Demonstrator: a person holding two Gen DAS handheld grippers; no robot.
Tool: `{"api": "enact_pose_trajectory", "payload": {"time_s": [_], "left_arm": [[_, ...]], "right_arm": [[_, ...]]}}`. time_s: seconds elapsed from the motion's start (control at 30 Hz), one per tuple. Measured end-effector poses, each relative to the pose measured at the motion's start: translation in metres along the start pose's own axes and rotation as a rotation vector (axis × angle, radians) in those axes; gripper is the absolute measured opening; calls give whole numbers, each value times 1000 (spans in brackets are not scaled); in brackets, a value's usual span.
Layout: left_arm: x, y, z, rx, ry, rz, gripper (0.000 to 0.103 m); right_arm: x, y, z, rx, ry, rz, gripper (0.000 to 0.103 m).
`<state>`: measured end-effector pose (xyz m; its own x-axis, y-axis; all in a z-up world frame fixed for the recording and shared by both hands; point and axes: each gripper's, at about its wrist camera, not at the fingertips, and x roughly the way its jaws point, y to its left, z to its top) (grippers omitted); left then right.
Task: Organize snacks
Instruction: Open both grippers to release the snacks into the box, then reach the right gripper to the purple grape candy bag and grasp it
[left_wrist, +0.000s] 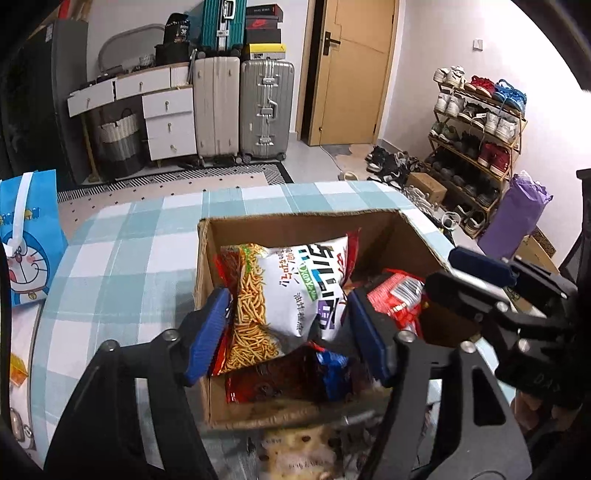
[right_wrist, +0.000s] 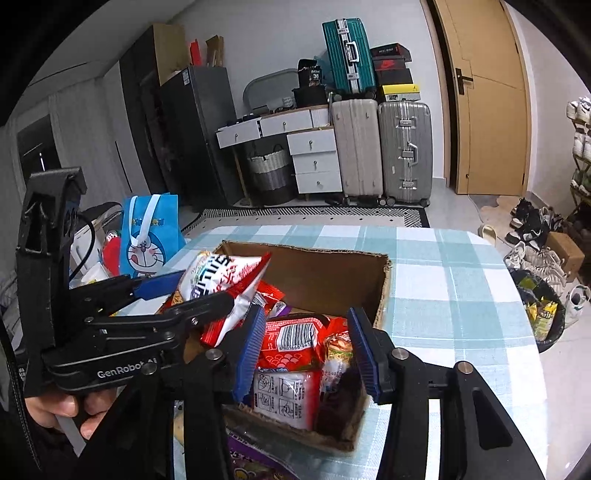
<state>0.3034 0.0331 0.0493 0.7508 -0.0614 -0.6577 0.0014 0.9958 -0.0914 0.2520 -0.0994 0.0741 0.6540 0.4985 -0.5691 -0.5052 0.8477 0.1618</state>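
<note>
Behind the counter (left_wrist: 122, 258), spread with a teal-and-white checked cloth, stood three hard-shell suitcases; one open brown cardboard box (left_wrist: 295, 229) sat on the cloth to gather the snacks. The left gripper (left_wrist: 291, 328) straddled a white crinkly bag of thin fried sticks (left_wrist: 295, 291) resting on the pile in the box, its blue fingers parted and seemingly off the bag, probably letting it go there; the right gripper (right_wrist: 308, 350) hung over a red barcoded packet (right_wrist: 291, 339), jaws apart, gripping nothing; at least five packets showed inside, several half hidden.
</note>
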Motion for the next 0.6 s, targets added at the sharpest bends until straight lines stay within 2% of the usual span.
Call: {"api": "enact_pose_trajectory", "payload": {"time_s": [0.03,0.1,0.17,0.27,0.33,0.37,0.6], "left_arm": [[-4,-1,-3,4,4,3,75],[-12,-1,-6,12,0,19,81],[-23,-1,-11,19,-10,25,84],[-39,0,-19,17,-20,30,91],[-51,1,-25,19,-37,39,103],[-57,2,-28,19,-45,41,103],[-85,14,-53,-21,-42,53,103]], "right_arm": [[-3,0,0,-2,-4,-6,51],[-10,-2,-2,-7,-7,-25,58],[-16,-4,-4,3,-8,-32,80],[-28,-9,-11,30,-24,-38,91],[-36,-12,-17,44,-24,-38,97],[-38,-12,-20,47,-21,-36,102],[-49,-12,-45,71,25,-32,102]]}}
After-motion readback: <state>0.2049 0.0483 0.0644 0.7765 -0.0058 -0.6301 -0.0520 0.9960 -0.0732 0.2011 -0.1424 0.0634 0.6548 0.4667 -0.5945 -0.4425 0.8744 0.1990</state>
